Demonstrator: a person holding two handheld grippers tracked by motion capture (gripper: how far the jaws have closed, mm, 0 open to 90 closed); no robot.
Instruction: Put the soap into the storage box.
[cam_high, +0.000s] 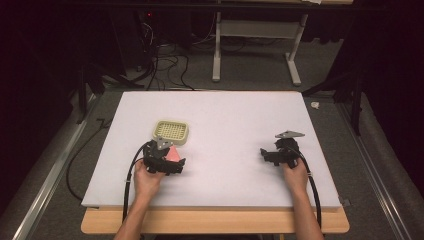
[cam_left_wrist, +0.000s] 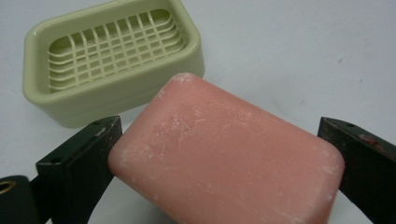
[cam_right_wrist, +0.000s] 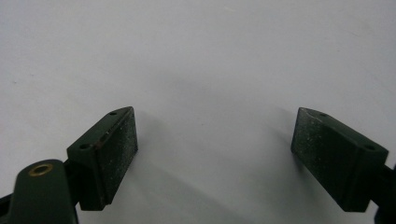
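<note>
Soap (cam_left_wrist: 224, 154) (near end cropped) between jaws

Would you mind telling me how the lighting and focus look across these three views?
High view: the white table top is brightly lit, the room beyond falls into darkness. Left gripper view: the pink soap is fairly sharp, the green soap dish slightly soft. Right gripper view: the fingers cast soft shadows, with no glare.

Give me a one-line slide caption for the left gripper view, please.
Left gripper, jaws either side of a pink soap bar, with an empty pale green soap dish just beyond on the white table.
</note>
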